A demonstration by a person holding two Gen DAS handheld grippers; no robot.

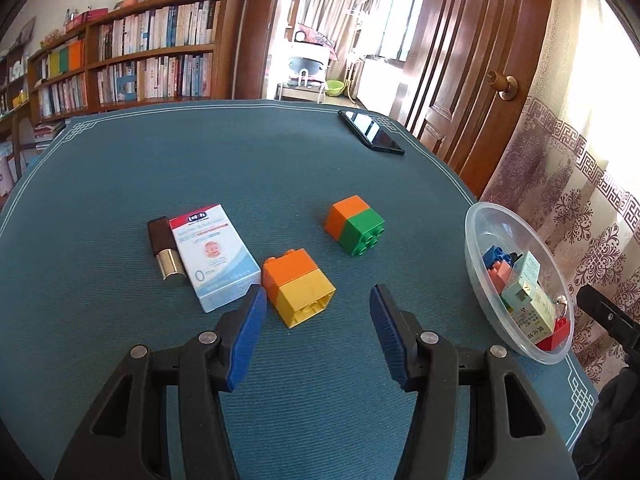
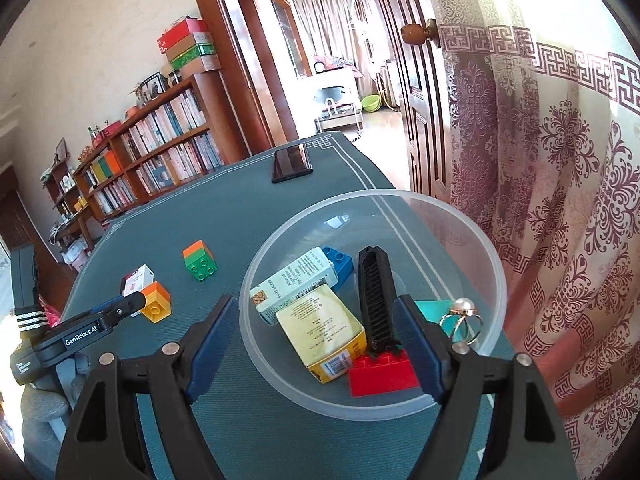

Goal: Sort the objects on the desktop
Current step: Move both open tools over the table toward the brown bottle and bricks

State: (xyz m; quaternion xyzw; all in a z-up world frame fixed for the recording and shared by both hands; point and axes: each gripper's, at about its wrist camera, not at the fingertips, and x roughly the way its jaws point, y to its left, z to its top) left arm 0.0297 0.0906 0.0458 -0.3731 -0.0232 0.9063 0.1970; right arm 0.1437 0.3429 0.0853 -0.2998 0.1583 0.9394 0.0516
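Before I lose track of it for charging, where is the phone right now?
The phone lies flat near the table's far edge, towards the door side, well beyond the orange-green block.

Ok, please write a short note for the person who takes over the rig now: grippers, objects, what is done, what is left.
Left hand-held gripper: open, empty, nearing the orange-yellow block.
Right hand-held gripper: open, empty, over the clear bowl.
Done: two cartons, blue, red and pink blocks, black clip and pearl ring are in the bowl.
Left on the mat: orange-yellow block, orange-green block, baby box, lipstick. Phone lies far back.
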